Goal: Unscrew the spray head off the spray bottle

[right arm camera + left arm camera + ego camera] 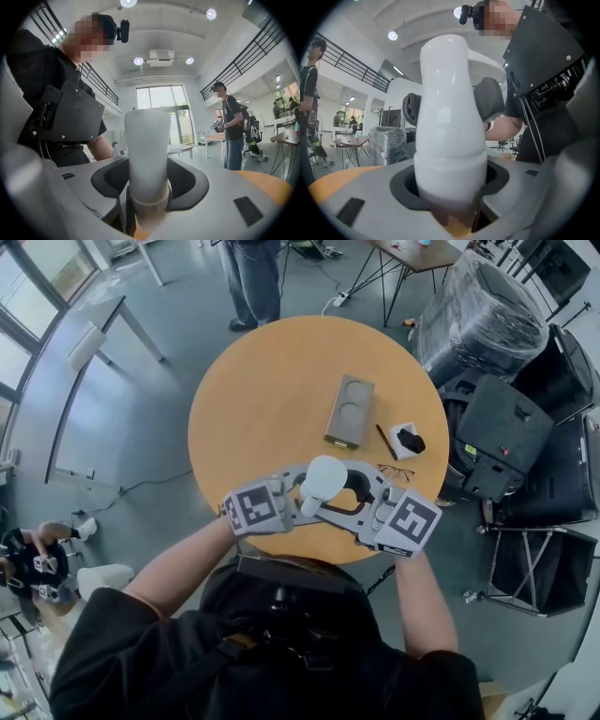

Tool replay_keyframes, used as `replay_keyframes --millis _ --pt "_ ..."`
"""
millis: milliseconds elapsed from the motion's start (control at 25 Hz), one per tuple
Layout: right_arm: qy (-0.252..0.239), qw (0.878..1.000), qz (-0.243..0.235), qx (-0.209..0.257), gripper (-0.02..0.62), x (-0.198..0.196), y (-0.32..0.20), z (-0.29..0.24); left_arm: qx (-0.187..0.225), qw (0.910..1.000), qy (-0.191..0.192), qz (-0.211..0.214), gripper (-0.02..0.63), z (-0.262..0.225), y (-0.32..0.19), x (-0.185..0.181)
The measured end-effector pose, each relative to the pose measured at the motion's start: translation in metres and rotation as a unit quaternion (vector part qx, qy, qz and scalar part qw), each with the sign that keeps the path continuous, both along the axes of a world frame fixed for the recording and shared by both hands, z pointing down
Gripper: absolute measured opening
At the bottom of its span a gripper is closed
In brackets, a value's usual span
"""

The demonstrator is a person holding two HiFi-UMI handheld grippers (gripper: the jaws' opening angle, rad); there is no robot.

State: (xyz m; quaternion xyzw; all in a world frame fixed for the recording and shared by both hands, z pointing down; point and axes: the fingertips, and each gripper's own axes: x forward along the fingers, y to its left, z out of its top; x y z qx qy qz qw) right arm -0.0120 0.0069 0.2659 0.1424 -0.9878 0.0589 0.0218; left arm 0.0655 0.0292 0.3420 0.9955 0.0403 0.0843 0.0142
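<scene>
Nearest the head view's camera is the person's black shirt (262, 652). Just beyond it, the left gripper (298, 495) and right gripper (339, 502) face each other over the near edge of the round orange surface (253, 399). They hold the white spray bottle (325, 478) between them, off the surface. Farther out lie a grey block (350, 411) with two round hollows and a pair of glasses (396, 471).

In the left gripper view, the jaws are clamped on the bottle's wider end, and dark pads (488, 98) grip it farther along.

In the right gripper view, the jaws press on the bottle's narrower part, just above a cream collar (149, 202). A standing person (232, 131) is behind.
</scene>
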Motion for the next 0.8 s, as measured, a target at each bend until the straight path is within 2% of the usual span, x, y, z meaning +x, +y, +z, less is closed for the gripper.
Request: replay_keyframes --millis 120,200,440,560,680,800 --pt "0.016 1.000 0.017 0.008 0.262 -0.001 0.002 0.001 0.004 0.9999 -0.001 -0.011 0.281 -0.002 0.001 0.000" --pt "0.022 0.999 0.033 0.004 0.299 0.000 0.000 0.004 0.006 0.9998 -0.003 -0.020 0.282 -0.002 0.002 -0.001" --pt "0.005 0.996 0.087 -0.006 0.348 0.021 -0.009 -0.002 -0.014 0.9976 0.024 -0.063 0.284 -0.007 -0.013 -0.006" --pt "-0.002 0.993 0.117 -0.006 0.351 0.031 -0.011 -0.008 -0.019 0.9956 0.031 -0.086 0.284 -0.009 -0.021 -0.008" --pt "0.003 0.989 0.151 -0.003 0.357 0.027 -0.010 -0.010 -0.009 0.9916 0.028 -0.126 0.285 -0.010 -0.030 -0.008" --pt "0.020 0.981 0.193 0.004 0.357 0.017 -0.011 -0.004 -0.004 0.9832 0.022 -0.181 0.285 -0.007 -0.040 -0.006"
